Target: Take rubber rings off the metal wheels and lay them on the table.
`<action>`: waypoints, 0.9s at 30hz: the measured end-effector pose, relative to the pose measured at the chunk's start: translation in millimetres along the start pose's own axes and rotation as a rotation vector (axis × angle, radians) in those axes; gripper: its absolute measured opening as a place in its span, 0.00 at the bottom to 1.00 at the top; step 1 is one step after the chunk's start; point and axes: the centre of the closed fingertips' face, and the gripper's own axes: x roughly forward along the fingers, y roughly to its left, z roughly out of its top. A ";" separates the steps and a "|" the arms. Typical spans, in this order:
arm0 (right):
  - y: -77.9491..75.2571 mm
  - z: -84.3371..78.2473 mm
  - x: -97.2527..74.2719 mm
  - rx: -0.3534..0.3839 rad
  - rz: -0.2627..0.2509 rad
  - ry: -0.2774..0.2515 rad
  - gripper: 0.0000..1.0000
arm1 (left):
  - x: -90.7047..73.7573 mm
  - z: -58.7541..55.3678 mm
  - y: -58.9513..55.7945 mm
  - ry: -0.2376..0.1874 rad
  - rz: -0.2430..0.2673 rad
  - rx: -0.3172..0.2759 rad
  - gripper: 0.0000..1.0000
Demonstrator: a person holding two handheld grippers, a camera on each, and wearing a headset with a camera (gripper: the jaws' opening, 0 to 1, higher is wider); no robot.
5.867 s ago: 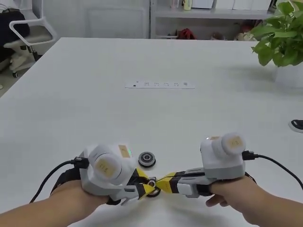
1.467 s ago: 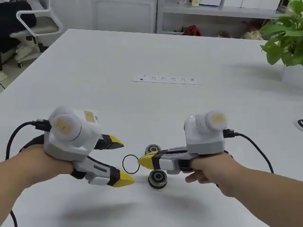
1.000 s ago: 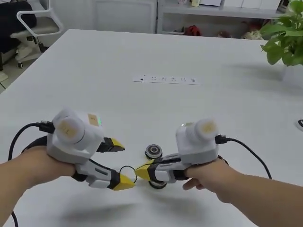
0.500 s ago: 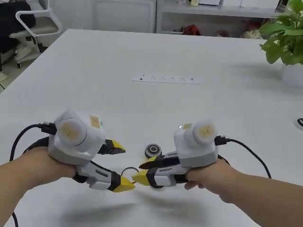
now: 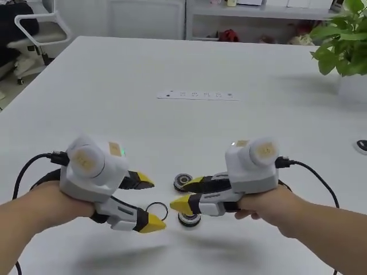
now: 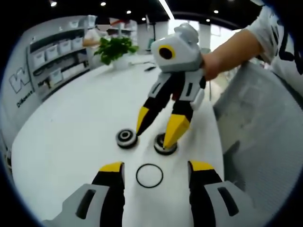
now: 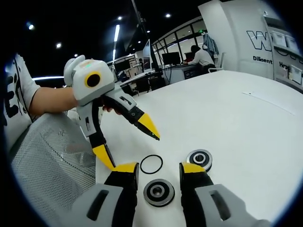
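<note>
- We are holding the left gripper (image 6: 156, 166) with its 2 fingers apart; 1 loose rubber ring (image 6: 149, 175) is lying flat on the table (image 5: 172, 69) between their tips.
- We are holding the right gripper (image 7: 158, 168) with its 2 fingers apart; the near wheel (image 7: 159, 192) is sitting between them.
- The far wheel (image 7: 199, 159) is lying just outside 1 right fingertip.

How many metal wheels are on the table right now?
2. One wheel lies between the right gripper's open jaws; the other wheel sits on the table just past one jaw tip. None seems hidden.
</note>
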 end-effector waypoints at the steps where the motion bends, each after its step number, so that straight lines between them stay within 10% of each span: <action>1: -1.8 -0.9 -3.2 -0.001 -0.006 0.000 0.31 | 0.5 0.8 -0.4 -0.004 -0.002 -0.002 0.54; 27: -6.7 -31.6 -29.4 0.003 -0.030 0.022 0.34 | 26.2 18.2 -19.1 -0.067 -0.031 -0.025 0.43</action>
